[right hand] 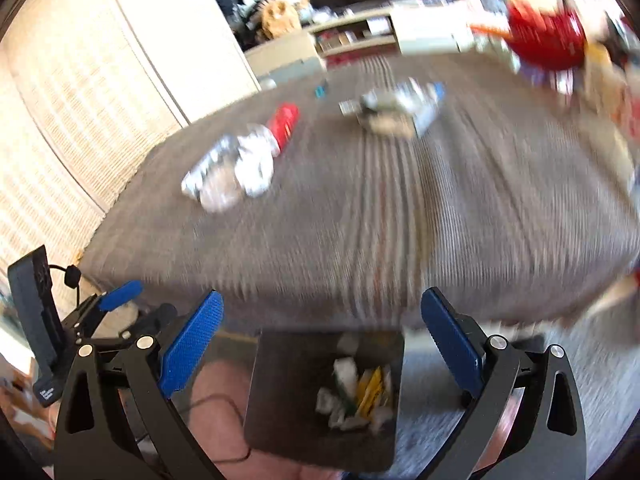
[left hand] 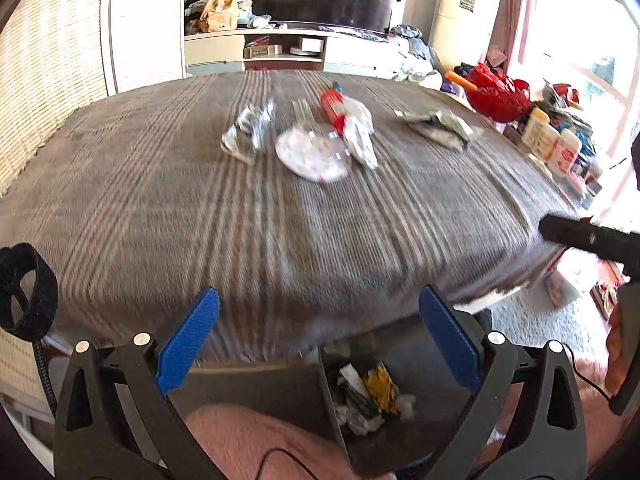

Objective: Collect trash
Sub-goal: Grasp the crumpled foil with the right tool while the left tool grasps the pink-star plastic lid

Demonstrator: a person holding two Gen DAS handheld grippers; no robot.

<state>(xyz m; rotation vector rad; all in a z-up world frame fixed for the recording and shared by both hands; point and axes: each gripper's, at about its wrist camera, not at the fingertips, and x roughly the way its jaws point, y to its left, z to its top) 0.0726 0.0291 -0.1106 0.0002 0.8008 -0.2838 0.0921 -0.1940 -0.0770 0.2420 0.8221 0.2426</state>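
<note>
Left gripper (left hand: 318,338) wide, empty, over table's near edge. Trash mid-table toward far edge: foil wrapper (left hand: 247,133), round lid (left hand: 310,153), red packet (left hand: 334,107), grey wrapper (left hand: 438,128). Bin (left hand: 374,400) below near edge (part-filled w/ scraps). Right gripper (right hand: 320,338) wide, empty.

Striped brown tabletop (left hand: 160,200) carries a crumpled foil wrapper (left hand: 248,132), a white paper plate (left hand: 310,154), a red packet (left hand: 334,108) touching white tissue (left hand: 360,132), and grey wrappers (left hand: 438,126) apart.
</note>
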